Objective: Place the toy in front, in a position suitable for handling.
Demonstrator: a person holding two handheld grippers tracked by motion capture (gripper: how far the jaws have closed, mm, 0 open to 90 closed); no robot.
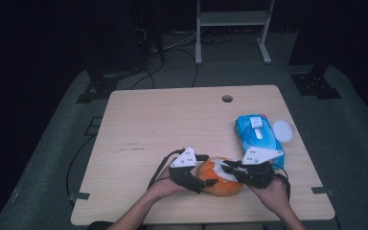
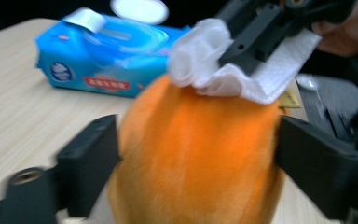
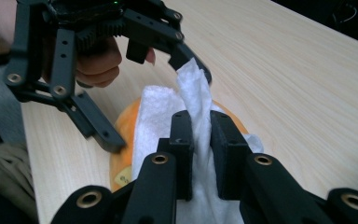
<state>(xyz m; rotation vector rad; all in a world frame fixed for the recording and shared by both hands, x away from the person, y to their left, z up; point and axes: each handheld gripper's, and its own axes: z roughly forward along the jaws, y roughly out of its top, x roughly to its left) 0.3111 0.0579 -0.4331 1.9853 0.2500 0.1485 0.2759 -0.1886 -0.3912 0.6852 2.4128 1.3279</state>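
Orange plush toy [image 1: 219,182] seen at table's [image 1: 172,120] near edge, about 6 o'clock. White wipe [image 3: 196,116] pinched in right gripper [image 3: 201,140], pressed on toy's top. Left gripper [image 2: 191,158] jaws spread wide astride toy, contact unclear. Blue wet-wipe pack [image 1: 258,134] laid at toy's 1 o'clock, white lid [image 1: 282,130] beside it.
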